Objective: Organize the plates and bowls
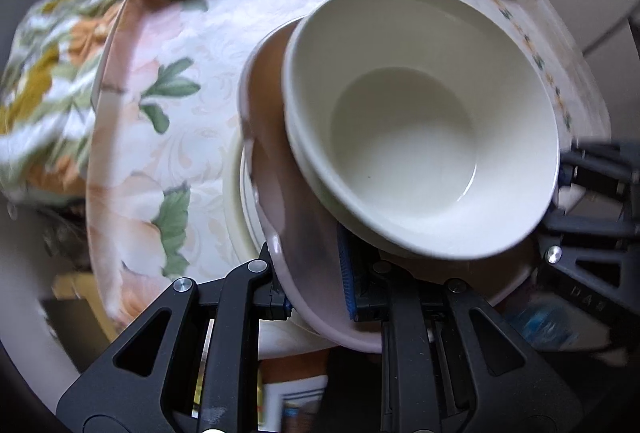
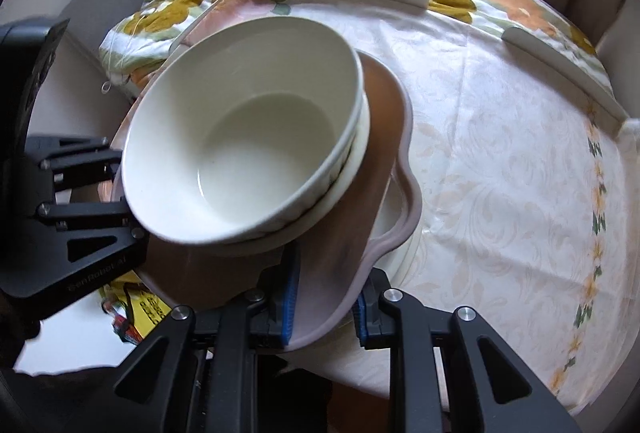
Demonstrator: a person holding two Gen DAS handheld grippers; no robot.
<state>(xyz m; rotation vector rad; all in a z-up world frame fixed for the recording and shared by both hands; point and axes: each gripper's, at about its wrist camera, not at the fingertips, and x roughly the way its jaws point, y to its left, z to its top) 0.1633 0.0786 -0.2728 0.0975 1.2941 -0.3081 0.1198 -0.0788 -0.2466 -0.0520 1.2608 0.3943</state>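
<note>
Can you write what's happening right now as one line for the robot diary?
left gripper: shut on pink plate | right gripper: shut on pink plate | stacked white bowls: on plate | over table

Cream bowl [image 1: 420,121] showing glossy glazed ceramic; pink plate [image 2: 384,169] looking smooth, satin; floral cloth [image 2: 500,153] lying shiny over surface; fingers [image 1: 348,273] wearing ribbed blue pads.

The bowls [image 1: 420,121] hide most of the pink plate [image 1: 280,233] from us. We cannot make out the blurred clutter [image 1: 552,325] below.
</note>
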